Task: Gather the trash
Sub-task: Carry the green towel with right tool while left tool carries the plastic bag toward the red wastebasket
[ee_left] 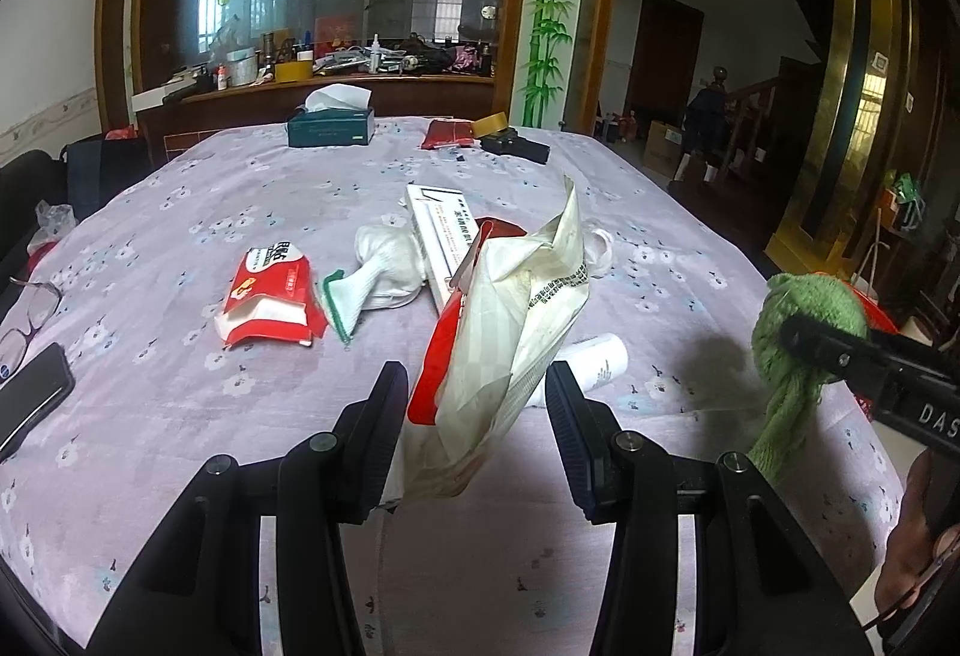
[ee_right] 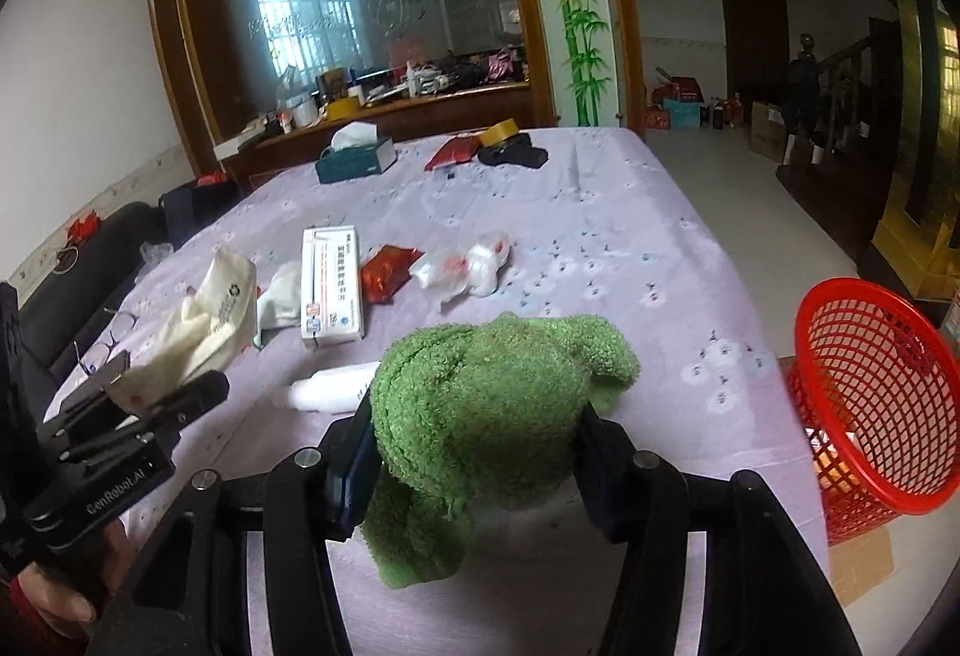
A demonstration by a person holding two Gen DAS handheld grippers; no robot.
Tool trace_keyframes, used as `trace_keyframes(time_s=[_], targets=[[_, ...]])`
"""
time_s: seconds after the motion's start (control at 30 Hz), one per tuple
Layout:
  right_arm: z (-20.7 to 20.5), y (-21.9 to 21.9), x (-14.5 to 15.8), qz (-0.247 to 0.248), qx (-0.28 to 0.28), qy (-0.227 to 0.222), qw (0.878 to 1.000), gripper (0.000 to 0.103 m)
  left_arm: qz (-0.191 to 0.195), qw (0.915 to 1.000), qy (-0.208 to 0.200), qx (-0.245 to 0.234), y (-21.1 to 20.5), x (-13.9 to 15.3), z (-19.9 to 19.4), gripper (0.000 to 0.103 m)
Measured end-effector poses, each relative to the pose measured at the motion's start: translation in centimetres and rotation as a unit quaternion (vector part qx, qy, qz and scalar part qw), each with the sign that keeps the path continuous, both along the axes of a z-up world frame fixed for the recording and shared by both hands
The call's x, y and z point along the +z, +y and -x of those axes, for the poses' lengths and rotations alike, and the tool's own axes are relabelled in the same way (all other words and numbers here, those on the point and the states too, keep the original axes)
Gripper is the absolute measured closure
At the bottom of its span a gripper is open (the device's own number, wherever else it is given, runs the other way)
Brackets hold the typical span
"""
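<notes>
In the left wrist view my left gripper (ee_left: 477, 416) is shut on a crumpled cream and red wrapper (ee_left: 516, 308), held up above the purple flowered tablecloth (ee_left: 180, 212). The right wrist view shows the same gripper (ee_right: 168, 380) at the left with the wrapper (ee_right: 210, 308). My right gripper (ee_right: 477, 416) is shut on a fuzzy green sock (ee_right: 498, 386), lifted off the cloth with its end hanging down. From the left wrist view that sock (ee_left: 804, 302) hangs at the right edge. A red mesh basket (ee_right: 870, 386) stands beside the table's right side.
On the cloth lie a red wipes packet (ee_left: 270, 296), a white sock (ee_left: 378, 272), a white box (ee_right: 330, 290), a red packet (ee_right: 387, 272), a clear bag (ee_right: 462, 266) and a white tube (ee_right: 330, 386). A tissue box (ee_left: 330, 125) sits far back; phone (ee_left: 30, 398) and glasses (ee_left: 30, 308) at left.
</notes>
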State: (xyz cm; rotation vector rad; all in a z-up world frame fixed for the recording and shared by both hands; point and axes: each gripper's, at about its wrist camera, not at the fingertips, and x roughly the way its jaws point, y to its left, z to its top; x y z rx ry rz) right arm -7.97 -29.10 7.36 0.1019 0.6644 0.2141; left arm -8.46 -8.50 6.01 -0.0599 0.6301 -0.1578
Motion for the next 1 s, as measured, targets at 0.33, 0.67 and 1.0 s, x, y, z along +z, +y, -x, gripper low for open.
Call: trace_keyframes(time_s=[0.33,0.67,1.0], targets=[[0.8,-1.7,1.1,-0.017,-0.006,-0.014,1.000,0.043,-0.010,0.9998,-0.003,-0.016,-1.7,0.8,-0.2,0.057],[1.4,-4.0,2.0,-0.032,-0.019,-0.023,0.999,0.043,-0.017,0.9993,-0.003,-0.032,-3.4,1.4,-0.4,0.057],[2.4,-9.1,2.9,-0.054,-0.065,-0.034,0.996,0.043,-0.015,0.9966,-0.003,-0.081,-7.6,3.4,-1.3,0.057]])
